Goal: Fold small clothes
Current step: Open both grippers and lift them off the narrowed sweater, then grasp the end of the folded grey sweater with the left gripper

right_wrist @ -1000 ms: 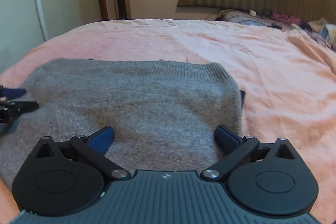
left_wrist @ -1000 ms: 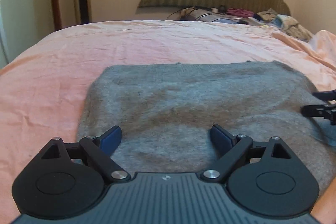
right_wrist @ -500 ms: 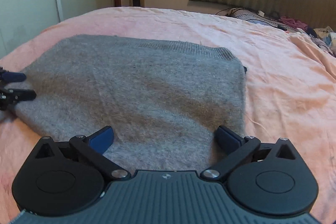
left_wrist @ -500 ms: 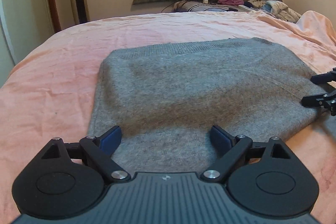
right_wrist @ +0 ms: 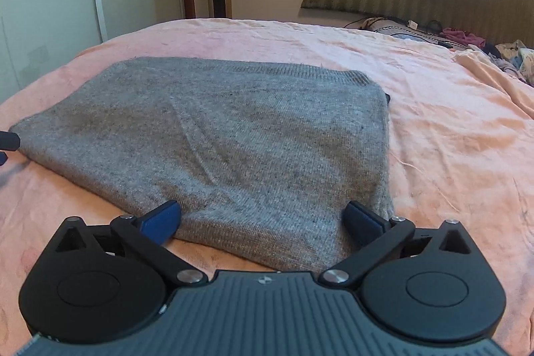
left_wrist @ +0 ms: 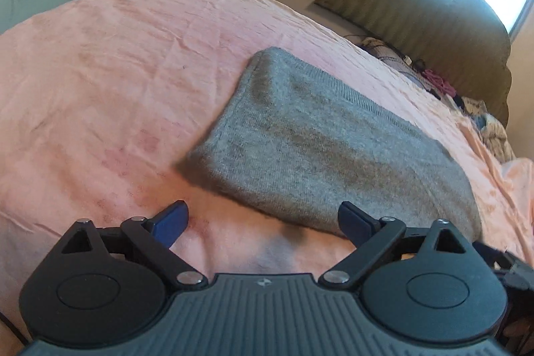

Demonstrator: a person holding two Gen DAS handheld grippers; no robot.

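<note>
While the grey knitted garment (right_wrist: 233, 135) is lying flat, already folded into a rough rectangle, on the pink bedsheet (right_wrist: 450, 122), both grippers are being held low at its near edge; the left gripper (left_wrist: 262, 219) is being shown with its jaws spread wide, having just been opening further, and nothing is being gripped between them, only bare sheet and the garment's near corner lying ahead; the right gripper (right_wrist: 262, 221) is likewise being held with jaws wide apart, the near edge of the garment lying between the pads but not being pinched. The garment's long axis is being seen running across the bed, from the left gripper's side to the right's; its bulk is lying ahead and to the right of the left jaws, whereas it is lying straight ahead of the right jaws; the right gripper is therefore judged the better placed for taking the next hold.
</note>
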